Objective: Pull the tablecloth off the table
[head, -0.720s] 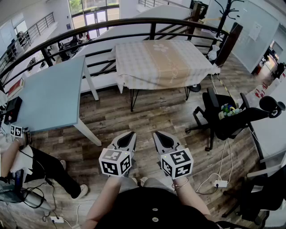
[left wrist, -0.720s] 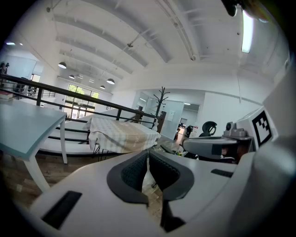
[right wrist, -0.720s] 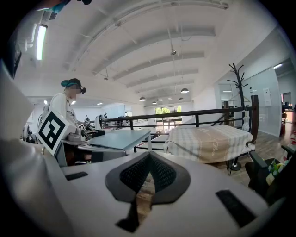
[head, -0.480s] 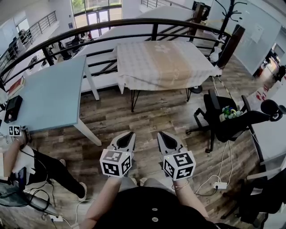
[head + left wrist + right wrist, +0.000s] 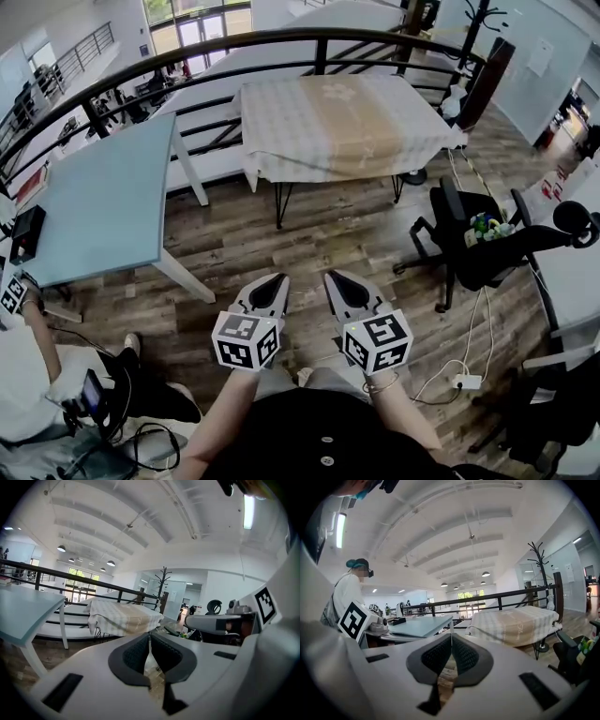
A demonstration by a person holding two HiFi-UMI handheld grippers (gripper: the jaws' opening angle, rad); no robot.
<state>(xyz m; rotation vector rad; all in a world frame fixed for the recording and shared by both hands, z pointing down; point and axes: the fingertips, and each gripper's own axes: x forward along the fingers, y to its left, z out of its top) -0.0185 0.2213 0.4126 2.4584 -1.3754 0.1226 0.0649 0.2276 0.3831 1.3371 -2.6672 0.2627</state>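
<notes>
The tablecloth [image 5: 347, 122] lies well apart, straight ahead and far across the floor, broadside on. The left claw [image 5: 277, 280] and right claw [image 5: 332, 277] are both pinched together and empty, the right slightly better aligned.

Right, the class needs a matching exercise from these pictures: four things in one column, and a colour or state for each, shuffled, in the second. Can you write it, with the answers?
Column one:
1. tablecloth
2. left-hand table
3. office chair
4. left tongs

Column two:
A. black, on wheels
B. shut, nothing between them
C. pale blue
D. checked, with a tan band down the middle

Pairs: 1-D, 2-C, 3-A, 4-B
</notes>
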